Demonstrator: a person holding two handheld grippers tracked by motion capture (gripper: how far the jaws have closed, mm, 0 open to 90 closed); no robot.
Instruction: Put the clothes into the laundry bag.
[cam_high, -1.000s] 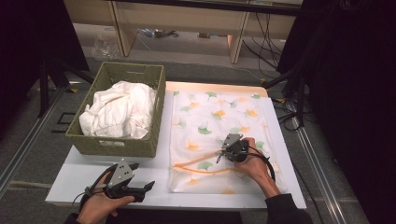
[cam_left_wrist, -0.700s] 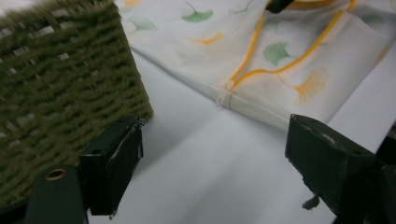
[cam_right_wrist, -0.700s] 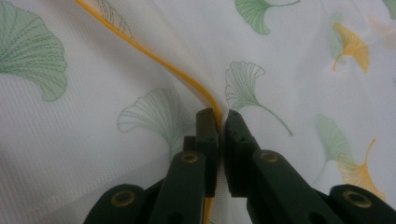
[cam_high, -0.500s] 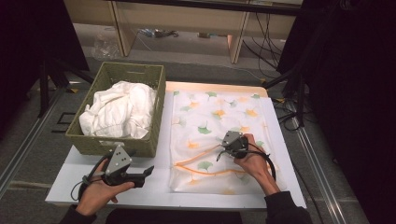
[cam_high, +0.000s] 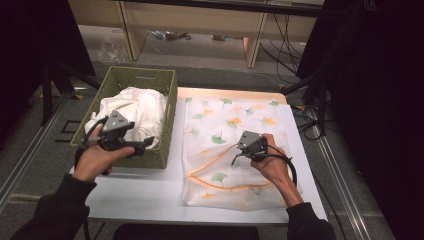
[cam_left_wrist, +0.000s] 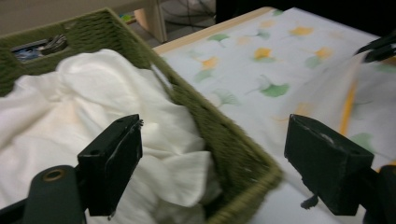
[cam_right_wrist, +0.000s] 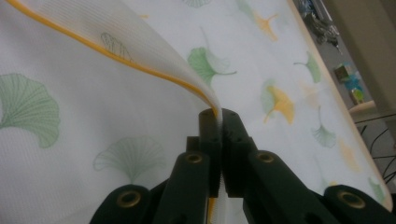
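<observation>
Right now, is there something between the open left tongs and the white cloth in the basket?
Nothing visible: the left tongs hang open over the white cloth, at the basket wall's near corner.

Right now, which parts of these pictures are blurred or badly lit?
Left gripper view: the basket rim and nearby white cloth are smeared by motion. Right gripper view: the pinched orange hem is sharp, the far leaf-print cloth soft. High view: surroundings dark, table bright.
</observation>
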